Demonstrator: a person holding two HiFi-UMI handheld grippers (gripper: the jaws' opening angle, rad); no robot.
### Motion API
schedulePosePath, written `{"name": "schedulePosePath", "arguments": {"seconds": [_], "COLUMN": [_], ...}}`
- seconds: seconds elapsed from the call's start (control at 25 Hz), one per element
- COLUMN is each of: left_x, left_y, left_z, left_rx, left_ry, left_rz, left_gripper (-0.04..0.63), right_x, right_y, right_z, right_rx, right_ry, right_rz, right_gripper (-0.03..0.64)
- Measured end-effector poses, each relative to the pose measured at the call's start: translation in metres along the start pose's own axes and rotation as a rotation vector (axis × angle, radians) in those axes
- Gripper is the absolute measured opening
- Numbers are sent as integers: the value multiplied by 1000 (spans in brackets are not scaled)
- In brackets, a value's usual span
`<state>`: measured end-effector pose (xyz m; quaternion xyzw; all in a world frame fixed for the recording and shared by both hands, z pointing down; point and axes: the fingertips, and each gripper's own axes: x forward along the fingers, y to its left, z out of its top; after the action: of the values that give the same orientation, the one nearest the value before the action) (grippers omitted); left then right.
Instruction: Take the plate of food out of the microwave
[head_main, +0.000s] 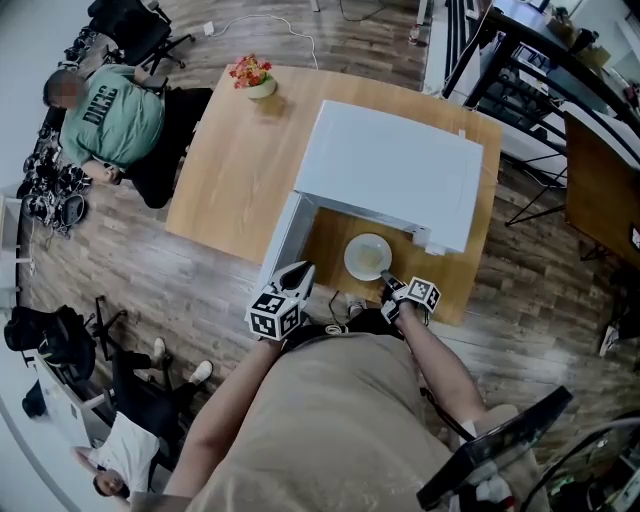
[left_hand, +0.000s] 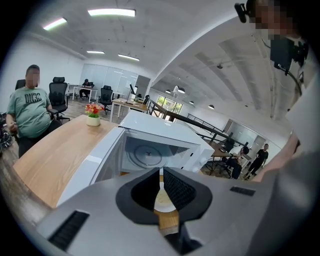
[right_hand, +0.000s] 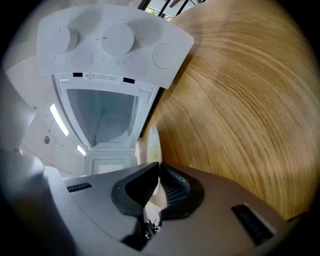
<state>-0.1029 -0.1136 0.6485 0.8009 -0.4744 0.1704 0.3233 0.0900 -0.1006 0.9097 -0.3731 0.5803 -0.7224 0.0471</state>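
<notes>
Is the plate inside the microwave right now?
No, the plate is outside, over the wooden table just in front of the open microwave.

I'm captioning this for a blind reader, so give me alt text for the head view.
Seen from above, a person's right gripper clamps the rim of a plate of food just outside an open white microwave on a wooden table. The left gripper hovers beside the microwave's open door.

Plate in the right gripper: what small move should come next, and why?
Probably lower the plate flat onto the table before letting go: the right gripper is shut on its rim, and the plate is already outside the open microwave.
</notes>
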Motion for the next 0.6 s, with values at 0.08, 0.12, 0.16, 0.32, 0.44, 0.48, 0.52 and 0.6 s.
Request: {"name": "schedulePosePath", "arguments": {"seconds": [0.08, 0.12, 0.16, 0.32, 0.44, 0.48, 0.52, 0.6], "left_x": [1, 2, 2, 7, 11, 12, 13, 15], "left_y": [1, 1, 1, 1, -2, -3, -4, -5], "left_z": [0, 0, 0, -1, -1, -1, 0, 0], "left_rx": [-8, -11, -14, -23, -21, -20, -18, -13], "left_ry": [-4, -6, -7, -7, -5, -4, -4, -2], "left_rz": [5, 7, 8, 5, -7, -12, -18, -33], "left_gripper": [6, 6, 6, 6, 6, 6, 6, 6], "right_x": [3, 4, 5, 9, 14, 15, 16, 15], "right_y": [-6, -8, -10, -13, -6, -3, 0, 5], "right_z": [1, 1, 1, 0, -2, -2, -1, 1], "right_rx": [-10, -13, -14, -33, -47, -45, -42, -33], "right_ry": [12, 16, 20, 47, 66, 61, 50, 15], "right_rz": [-52, -75, -96, -162, -176, -178, -180, -188], "right_gripper": [15, 15, 15, 17, 120, 175, 229, 312]}}
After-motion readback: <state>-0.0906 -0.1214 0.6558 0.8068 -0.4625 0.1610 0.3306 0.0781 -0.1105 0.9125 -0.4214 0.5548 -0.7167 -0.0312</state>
